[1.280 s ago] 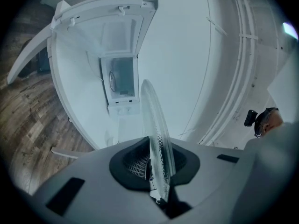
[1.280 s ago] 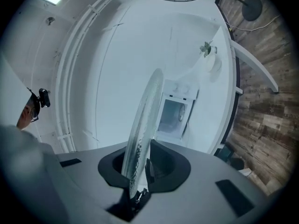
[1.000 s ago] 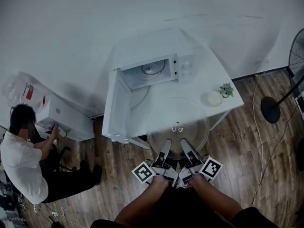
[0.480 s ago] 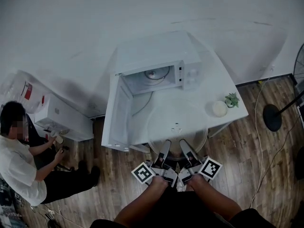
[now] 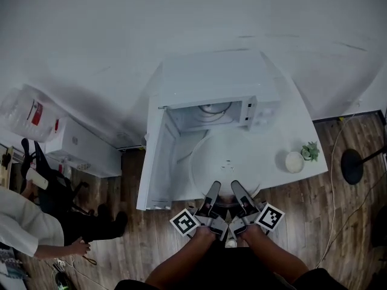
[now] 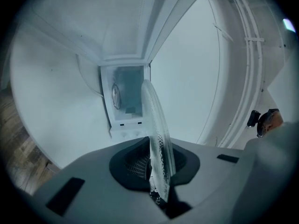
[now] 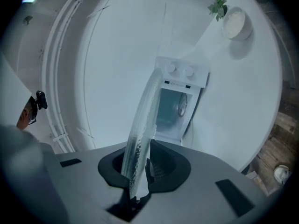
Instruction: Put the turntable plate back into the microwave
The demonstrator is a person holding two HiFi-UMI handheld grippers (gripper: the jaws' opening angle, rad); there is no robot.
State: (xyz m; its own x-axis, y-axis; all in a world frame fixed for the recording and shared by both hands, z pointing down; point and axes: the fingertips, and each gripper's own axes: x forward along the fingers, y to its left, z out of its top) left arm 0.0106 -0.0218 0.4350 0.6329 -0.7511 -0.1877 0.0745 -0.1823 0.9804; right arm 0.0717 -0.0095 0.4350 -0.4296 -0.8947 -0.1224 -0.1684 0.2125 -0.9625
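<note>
The turntable plate, a clear glass disc, is held roughly level above the worktop, just in front of the microwave. The microwave's door stands swung out to the left, so the cavity is left exposed. The plate is gripped only at its near edge, by the left gripper and the right gripper set close side by side. This is judged to be deliberate: the wide, fragile disc is kept from tipping to either side, its far edge is left free to enter the opening first, and it is lined up with the cavity, which is seen straight ahead in both gripper views. A round part can be made out on the cavity floor, presumably where the plate is to be seated, though its detail cannot be told. A small white bowl and a little plant sit on the right end of the worktop, well clear of the path. In the left gripper view the fingers are seen drawn nearly together, pinching the thin rim of the plate edge-on between the pads. In the right gripper view the fingers are likewise clamped on the rim, with nothing else touched by either pair.
</note>
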